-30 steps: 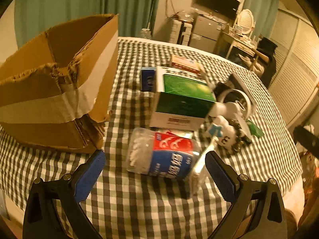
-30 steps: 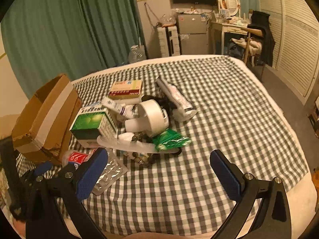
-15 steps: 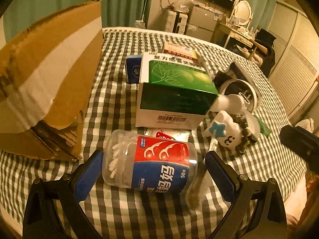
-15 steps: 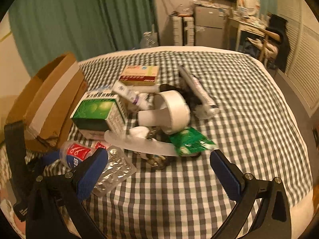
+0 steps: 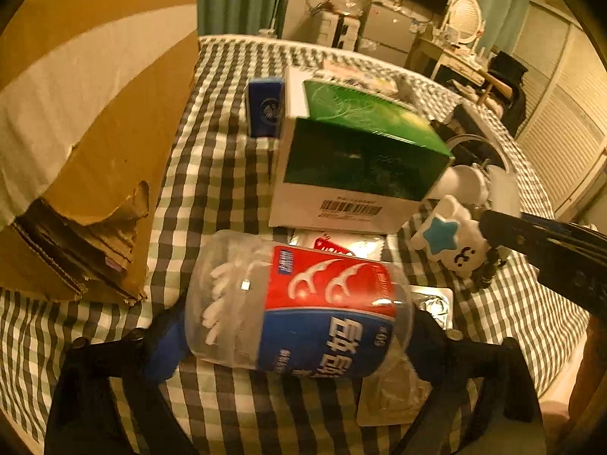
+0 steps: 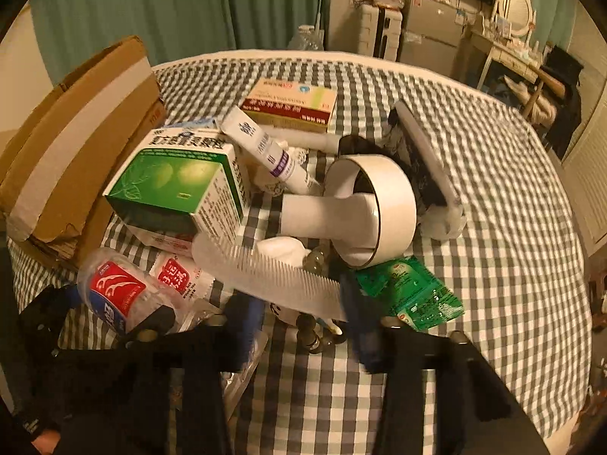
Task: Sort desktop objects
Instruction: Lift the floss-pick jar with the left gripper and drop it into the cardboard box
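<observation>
A clear floss-pick jar (image 5: 299, 307) with a red and blue label lies on its side between my left gripper's (image 5: 292, 337) blue pads, which press its two ends. It also shows in the right wrist view (image 6: 117, 295). My right gripper (image 6: 299, 311) has its jaws partly closed around the translucent white comb (image 6: 273, 276) and a white toy with beads (image 6: 315, 330); whether the pads touch them is unclear. A green and white box (image 5: 360, 155) lies behind the jar. A cardboard box (image 5: 87, 113) stands at the left.
On the checked cloth (image 6: 493, 174) lie a white tape roll (image 6: 379, 208), a tube (image 6: 265, 151), a red and white medicine box (image 6: 292, 102), a green sachet (image 6: 409, 292), blister packs (image 5: 432, 303) and a small blue box (image 5: 265, 106). The right gripper's arm (image 5: 550, 250) reaches in at right.
My left gripper moved forward and closed on the jar's ends. My right gripper moved forward and down to the comb and narrowed its jaws.
</observation>
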The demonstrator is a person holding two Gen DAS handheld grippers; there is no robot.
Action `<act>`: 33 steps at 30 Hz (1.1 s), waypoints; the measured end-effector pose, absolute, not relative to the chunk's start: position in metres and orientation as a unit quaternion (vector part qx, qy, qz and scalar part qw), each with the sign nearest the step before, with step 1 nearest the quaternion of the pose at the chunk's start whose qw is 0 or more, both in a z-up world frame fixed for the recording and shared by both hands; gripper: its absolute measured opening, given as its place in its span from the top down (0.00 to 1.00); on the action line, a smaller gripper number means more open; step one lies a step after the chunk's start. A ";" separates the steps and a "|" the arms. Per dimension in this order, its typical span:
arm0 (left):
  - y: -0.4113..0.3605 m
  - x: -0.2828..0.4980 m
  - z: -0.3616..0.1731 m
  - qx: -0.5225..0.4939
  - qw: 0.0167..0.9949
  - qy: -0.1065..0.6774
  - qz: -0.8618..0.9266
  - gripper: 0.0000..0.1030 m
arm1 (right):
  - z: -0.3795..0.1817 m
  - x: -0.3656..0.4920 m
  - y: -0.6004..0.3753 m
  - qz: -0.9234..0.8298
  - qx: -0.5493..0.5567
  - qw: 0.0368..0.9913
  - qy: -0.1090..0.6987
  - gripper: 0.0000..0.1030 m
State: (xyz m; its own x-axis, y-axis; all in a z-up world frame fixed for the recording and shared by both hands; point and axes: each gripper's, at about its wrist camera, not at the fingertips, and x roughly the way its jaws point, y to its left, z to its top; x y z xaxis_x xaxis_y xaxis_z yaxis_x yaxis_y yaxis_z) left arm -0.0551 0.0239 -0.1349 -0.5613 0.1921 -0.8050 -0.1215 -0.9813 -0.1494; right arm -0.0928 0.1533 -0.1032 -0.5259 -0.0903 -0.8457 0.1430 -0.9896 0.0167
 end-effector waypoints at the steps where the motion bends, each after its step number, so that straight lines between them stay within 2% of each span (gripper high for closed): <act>1: 0.024 -0.054 -0.134 -0.457 0.086 -0.036 0.884 0.08 | -0.102 -0.092 0.156 -0.876 0.478 0.066 0.021 0.66; 6: 0.022 -0.051 -0.131 -0.455 0.077 -0.039 0.886 0.09 | -0.091 -0.083 0.165 -0.888 0.453 0.072 0.000 0.77; 15: 0.013 -0.036 -0.117 -0.442 0.068 -0.054 0.893 0.09 | -0.079 -0.069 0.171 -0.900 0.427 0.080 -0.027 0.89; 29: 0.011 -0.012 -0.070 -0.399 0.078 -0.069 0.911 0.09 | -0.024 -0.038 0.191 -0.915 0.367 0.119 -0.119 0.97; 33: 0.008 -0.004 -0.055 -0.384 0.078 -0.067 0.918 0.09 | -0.010 -0.029 0.183 -0.919 0.359 0.121 -0.106 0.97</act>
